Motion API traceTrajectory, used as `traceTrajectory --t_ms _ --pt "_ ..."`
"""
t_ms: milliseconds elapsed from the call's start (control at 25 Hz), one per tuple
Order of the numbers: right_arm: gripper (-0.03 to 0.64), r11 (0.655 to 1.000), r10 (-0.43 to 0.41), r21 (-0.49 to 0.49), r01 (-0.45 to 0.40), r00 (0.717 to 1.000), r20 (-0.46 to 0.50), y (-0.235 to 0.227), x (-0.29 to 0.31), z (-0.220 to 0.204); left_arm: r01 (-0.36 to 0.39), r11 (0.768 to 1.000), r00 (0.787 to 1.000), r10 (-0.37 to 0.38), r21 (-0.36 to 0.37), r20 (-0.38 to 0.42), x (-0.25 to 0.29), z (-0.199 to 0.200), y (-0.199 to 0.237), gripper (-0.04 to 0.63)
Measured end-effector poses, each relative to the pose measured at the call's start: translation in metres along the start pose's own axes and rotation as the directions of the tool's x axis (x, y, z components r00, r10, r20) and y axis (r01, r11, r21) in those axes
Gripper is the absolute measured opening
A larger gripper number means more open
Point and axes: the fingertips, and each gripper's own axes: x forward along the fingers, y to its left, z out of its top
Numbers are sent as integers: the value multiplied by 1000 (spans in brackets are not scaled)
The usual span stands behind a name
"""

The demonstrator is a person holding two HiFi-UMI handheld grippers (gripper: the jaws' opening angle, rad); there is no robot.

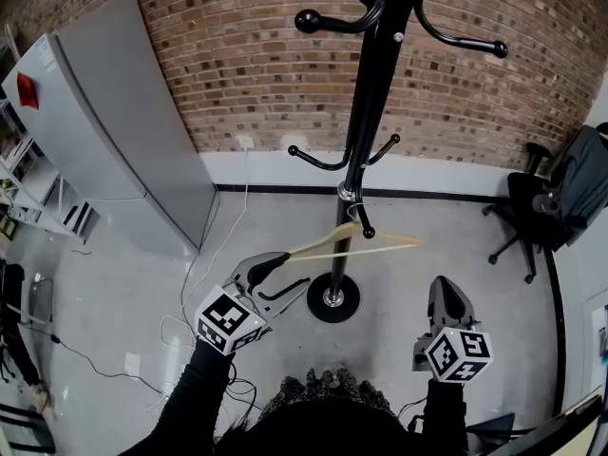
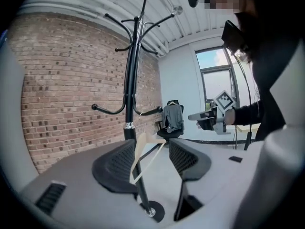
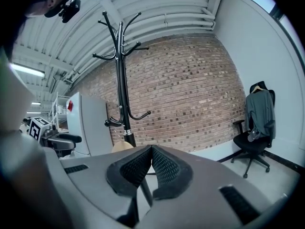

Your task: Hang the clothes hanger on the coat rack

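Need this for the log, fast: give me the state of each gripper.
Left gripper: open; the wooden hanger shows between its jaws, not pinched.
Right gripper: shut, holding nothing.

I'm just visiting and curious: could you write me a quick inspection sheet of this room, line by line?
Surface: grey floor; no table.
Job's things: wooden clothes hanger appears hooked on a low arm of the black coat rack.
Clutter: nothing seen.
Grippers: left gripper open, hanger's end by its jaws; right gripper shut, empty.
Cables: white cable trails across the floor.
Surroundings: brick wall, grey cabinet, office chair.
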Motion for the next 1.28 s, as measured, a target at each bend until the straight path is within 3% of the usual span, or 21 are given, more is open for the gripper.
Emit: traceTrajectory --t_ms 160,600,760,880,1280 --pt "9 1000 17 -21 -17 1000 6 12 0 3 -21 1000 999 21 7 29 -10 9 -15 205" --pt "9 998 57 -39 -57 998 19 41 -7 7 -120 990 992 121 -77 17 -38 -11 -29 9" --pt "9 998 50 -48 -49 999 21 54 -18 3 -167 977 986 168 -130 0 -58 -23 -26 8" --pt "9 997 27 -77 -26 1000 9 65 -25 -3 -249 955 968 250 -164 -17 -77 -32 -18 8" --pt "9 993 43 -110 -42 999 8 94 -43 -9 -378 920 925 381 -104 1 -100 -27 -20 8"
